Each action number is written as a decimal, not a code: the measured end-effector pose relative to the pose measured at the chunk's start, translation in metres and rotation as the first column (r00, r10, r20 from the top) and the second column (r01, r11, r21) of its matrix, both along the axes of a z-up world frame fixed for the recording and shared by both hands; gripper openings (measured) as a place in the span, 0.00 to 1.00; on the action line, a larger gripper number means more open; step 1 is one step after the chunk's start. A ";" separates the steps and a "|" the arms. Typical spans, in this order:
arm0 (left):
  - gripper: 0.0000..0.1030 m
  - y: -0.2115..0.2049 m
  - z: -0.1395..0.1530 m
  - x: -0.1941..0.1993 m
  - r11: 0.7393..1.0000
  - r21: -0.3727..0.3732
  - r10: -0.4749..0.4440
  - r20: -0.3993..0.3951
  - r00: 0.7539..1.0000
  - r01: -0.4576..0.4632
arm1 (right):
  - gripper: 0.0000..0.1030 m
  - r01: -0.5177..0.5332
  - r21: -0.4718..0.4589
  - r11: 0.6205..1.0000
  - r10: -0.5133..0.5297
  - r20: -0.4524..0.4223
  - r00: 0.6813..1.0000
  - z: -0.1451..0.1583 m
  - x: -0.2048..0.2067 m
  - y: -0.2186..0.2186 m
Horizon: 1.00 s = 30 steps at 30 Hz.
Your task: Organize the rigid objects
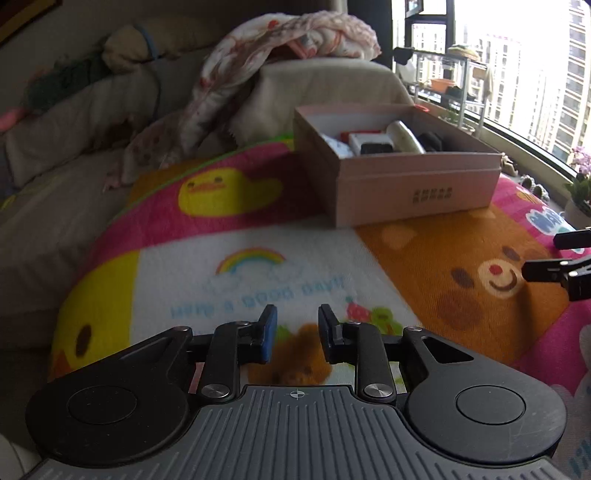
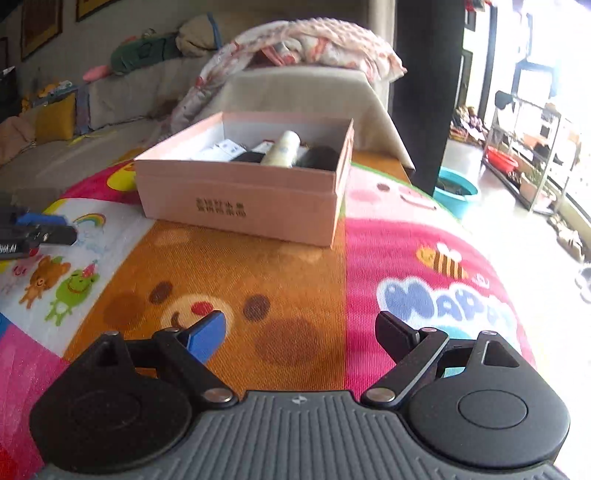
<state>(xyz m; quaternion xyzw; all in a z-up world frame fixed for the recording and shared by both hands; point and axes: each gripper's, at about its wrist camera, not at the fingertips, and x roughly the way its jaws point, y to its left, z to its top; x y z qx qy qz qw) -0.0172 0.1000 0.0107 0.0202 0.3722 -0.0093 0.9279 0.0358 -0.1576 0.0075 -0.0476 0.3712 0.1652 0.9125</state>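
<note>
Blanket (image 1: pixel 229 236) in loud cartoon colours covers the whole work surface: a yellow duck on the left, a rainbow panel in the middle, an orange bear and pink patches to the right. Behind it on the left runs a beige sofa (image 2: pixel 122 96) with cushions, and a flowered quilt (image 1: pixel 295 33) is heaped over a covered seat behind the box. A pink cardboard box (image 1: pixel 417 181) sits open on the blanket's far part, holding a cream bottle (image 2: pixel 282 149), a dark rounded thing and some small white and black packs. To the right, a teal basin (image 2: pixel 456 194) stands on the floor, with a metal shelf rack (image 2: pixel 524 147) before bright windows. The left gripper (image 1: pixel 297 334) hovers over the rainbow panel, fingers slightly apart, nothing between them. The right gripper (image 2: pixel 301 334) hangs above the bear, spread wide and empty.
</note>
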 end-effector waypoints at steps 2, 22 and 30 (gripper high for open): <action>0.26 -0.006 -0.003 -0.008 0.999 -0.008 0.043 0.039 0.998 -0.042 | 0.87 0.027 0.004 1.000 -0.027 0.001 1.000 -0.001 0.000 0.003; 0.87 -0.075 -0.015 0.009 0.991 -0.035 0.130 0.088 0.988 -0.128 | 1.00 0.115 -0.016 0.993 -0.114 0.059 0.992 -0.011 0.003 0.014; 0.88 -0.076 -0.015 0.010 0.991 -0.031 0.133 0.089 0.987 -0.131 | 1.00 0.123 -0.004 0.992 -0.123 0.061 0.991 -0.012 0.003 0.014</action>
